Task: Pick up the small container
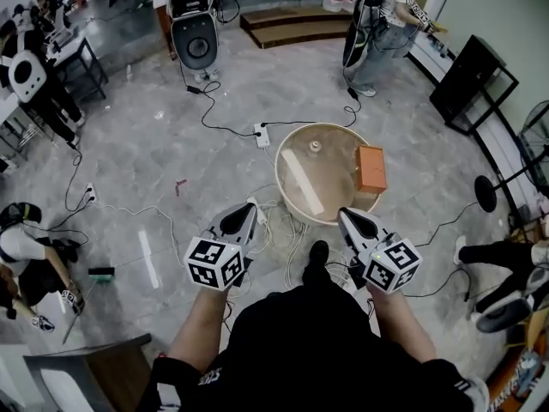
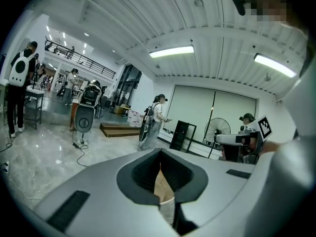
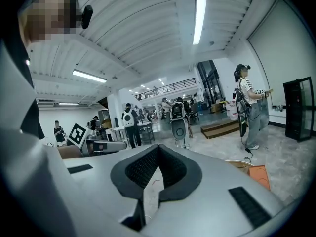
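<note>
The small container [image 1: 315,146] stands on the round worktop [image 1: 334,197], close to its far edge and about midway across. It is a small pale thing, upright, and nothing touches it; its details are too small to make out. An orange box [image 1: 371,168] lies at the worktop's right edge, well apart from the container, with one side hanging slightly past the rim. The same box shows low at the right in the right gripper view [image 3: 258,176].

Both pairs of tongs are held off the worktop, outside its near edge. The left tongs [image 1: 250,210] point towards the near-left part of the rim. Their jaws are pressed together with nothing between them, as the left gripper view shows [image 2: 160,151]. The right tongs [image 1: 346,215] sit just beside the near-right part of the rim. Their jaws also meet at the tips and carry nothing [image 3: 158,147]. Neither pair touches the container.

The worktop stands on a grey marbled floor [image 1: 171,144]. White cables [image 1: 279,230] lie bunched on the floor by the near edge, and a power strip [image 1: 262,134] lies beyond the far-left edge.
</note>
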`<state>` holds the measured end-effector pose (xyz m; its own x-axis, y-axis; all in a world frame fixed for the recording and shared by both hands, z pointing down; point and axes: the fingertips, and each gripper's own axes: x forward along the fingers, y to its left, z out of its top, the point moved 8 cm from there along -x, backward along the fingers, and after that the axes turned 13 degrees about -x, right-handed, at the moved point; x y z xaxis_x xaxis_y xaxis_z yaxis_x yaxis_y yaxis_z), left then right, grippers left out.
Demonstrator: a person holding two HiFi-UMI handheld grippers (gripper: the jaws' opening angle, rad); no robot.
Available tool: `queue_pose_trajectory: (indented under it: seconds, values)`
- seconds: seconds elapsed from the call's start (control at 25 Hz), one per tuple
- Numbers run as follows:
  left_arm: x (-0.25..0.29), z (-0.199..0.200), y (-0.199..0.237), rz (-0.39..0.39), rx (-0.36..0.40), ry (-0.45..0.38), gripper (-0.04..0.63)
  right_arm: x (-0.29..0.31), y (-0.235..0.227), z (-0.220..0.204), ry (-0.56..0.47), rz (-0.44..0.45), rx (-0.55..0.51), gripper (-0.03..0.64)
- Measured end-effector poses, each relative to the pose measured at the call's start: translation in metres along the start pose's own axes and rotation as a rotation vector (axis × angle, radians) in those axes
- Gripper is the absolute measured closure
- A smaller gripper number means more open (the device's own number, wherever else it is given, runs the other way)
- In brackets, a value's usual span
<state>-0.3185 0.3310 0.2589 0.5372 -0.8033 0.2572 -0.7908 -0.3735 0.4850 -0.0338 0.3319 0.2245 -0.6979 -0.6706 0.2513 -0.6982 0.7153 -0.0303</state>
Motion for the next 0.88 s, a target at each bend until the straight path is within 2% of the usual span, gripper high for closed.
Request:
queue_pose_trajectory:
  seconds: [0.24,0.68,0.88]
  values:
    - [0.071,0.013,0.001,0.011,0.01,0.043,0.578,0.028,-0.072,-0.001,0.001,0.006,0.003,0.603]
    - [0.258,0.05,-0.017,0.082,0.015,0.109,0.578,0.083,-0.259,-0.007,0.021,0.065,0.031,0.603]
    - [0.325,0.064,-0.03,0.118,0.029,0.141,0.578,0.092,-0.332,-0.01,0.015,0.083,0.053,0.603]
